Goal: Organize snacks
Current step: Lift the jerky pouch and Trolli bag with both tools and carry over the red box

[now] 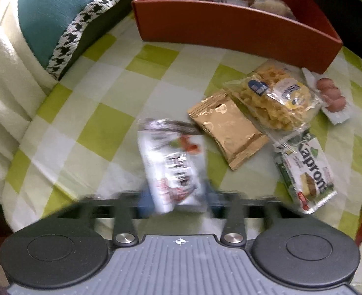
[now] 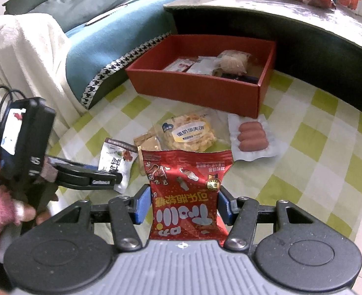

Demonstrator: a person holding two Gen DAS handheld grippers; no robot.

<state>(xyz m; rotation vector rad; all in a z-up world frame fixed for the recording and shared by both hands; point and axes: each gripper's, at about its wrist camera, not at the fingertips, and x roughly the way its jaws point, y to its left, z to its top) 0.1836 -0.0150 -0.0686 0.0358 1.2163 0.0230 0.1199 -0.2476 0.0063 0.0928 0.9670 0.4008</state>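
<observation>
My left gripper (image 1: 174,200) is shut on a white snack packet (image 1: 173,164), blurred by motion, just above the checked cloth; it also shows in the right wrist view (image 2: 117,162). My right gripper (image 2: 183,202) is shut on a red candy packet (image 2: 188,191). The red box (image 2: 193,91) stands beyond, holding several packets. On the cloth lie a gold packet (image 1: 227,127), a clear bag of yellow crisps (image 1: 272,98), a sausage pack (image 2: 252,136) and a green-and-white wafer packet (image 1: 304,169).
A green-and-white checked cloth (image 2: 316,147) covers the surface. A teal sofa with a cream blanket (image 2: 28,56) lies left. A dark table edge (image 2: 304,24) with more snacks rises behind the box.
</observation>
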